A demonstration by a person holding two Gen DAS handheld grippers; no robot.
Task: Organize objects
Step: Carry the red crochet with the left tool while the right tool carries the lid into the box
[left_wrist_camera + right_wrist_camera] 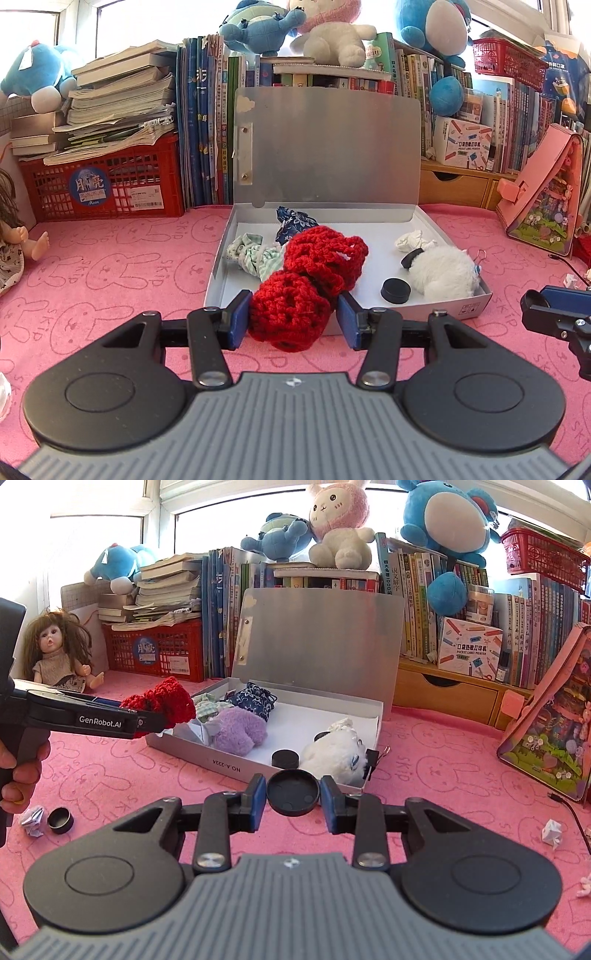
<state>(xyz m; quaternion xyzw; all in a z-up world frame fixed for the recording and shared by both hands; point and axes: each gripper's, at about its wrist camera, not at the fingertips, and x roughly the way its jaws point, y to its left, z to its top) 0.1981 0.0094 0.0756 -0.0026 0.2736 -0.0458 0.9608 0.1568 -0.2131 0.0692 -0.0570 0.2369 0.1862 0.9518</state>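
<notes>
My left gripper (293, 319) is shut on a red crocheted piece (314, 280), held just above the near edge of the open grey box (221, 266). From the right wrist view the same red crocheted piece (162, 701) hangs at the box's left corner. My right gripper (293, 799) is shut on a round black cap (293, 791), in front of the box's near wall (229, 766). Inside the box lie a white fluffy toy (336, 755), a black cap (285, 757), a purple fluffy piece (240, 731), a blue patterned cloth (255, 698) and a green checked cloth (251, 254).
A second black cap (60, 819) and crumpled paper (32, 819) lie on the pink mat at the left; another paper scrap (552, 830) lies at the right. A doll (61, 653), red crate (107, 184), books and a pink case (550, 731) ring the mat.
</notes>
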